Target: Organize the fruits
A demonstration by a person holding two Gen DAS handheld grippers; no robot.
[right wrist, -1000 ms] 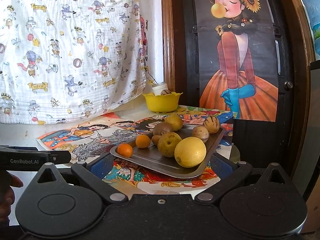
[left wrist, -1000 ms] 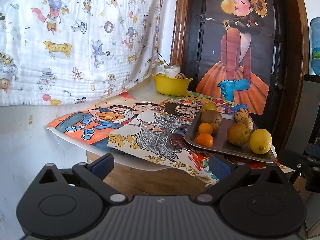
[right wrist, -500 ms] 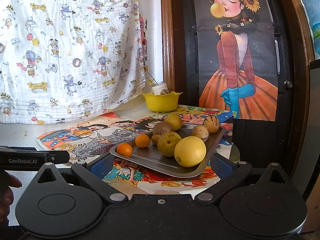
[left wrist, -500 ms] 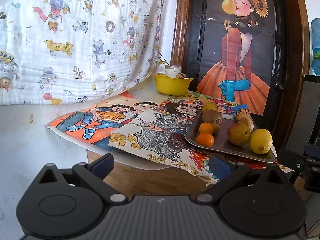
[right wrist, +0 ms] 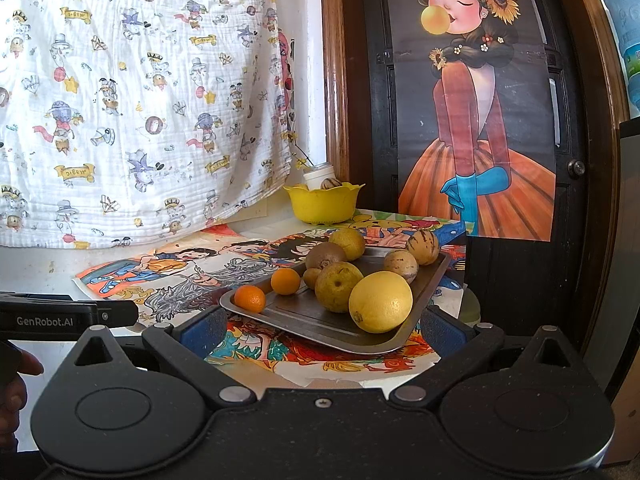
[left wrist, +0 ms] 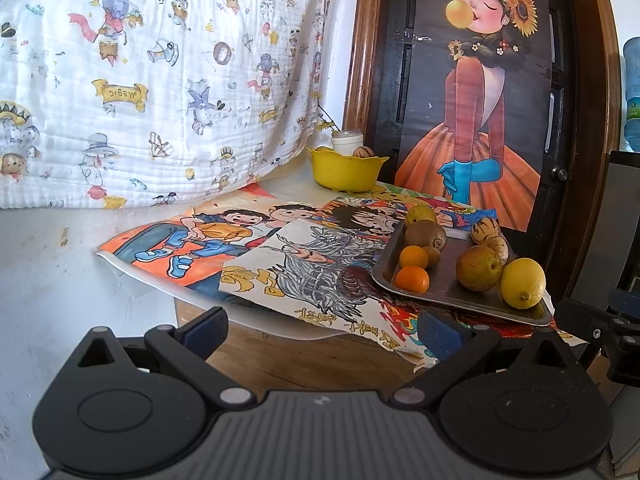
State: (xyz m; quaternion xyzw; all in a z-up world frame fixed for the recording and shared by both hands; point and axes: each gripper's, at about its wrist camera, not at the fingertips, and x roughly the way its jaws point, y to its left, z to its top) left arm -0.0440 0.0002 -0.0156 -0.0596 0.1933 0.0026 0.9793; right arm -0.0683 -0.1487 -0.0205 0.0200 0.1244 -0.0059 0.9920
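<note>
a: item one, from the left?
b: my left gripper [left wrist: 322, 326], jaws spread wide, nothing in them, low before the table edge.
a: next?
b: yellow bowl [right wrist: 323, 205] at the back by the wall. nearer, metal tray [right wrist: 320, 322] on the drawings: two oranges, a kiwi, a pear, a lemon [right wrist: 380, 302].
a: last?
b: my right gripper [right wrist: 322, 326], jaws apart, empty, just short of the tray.
</note>
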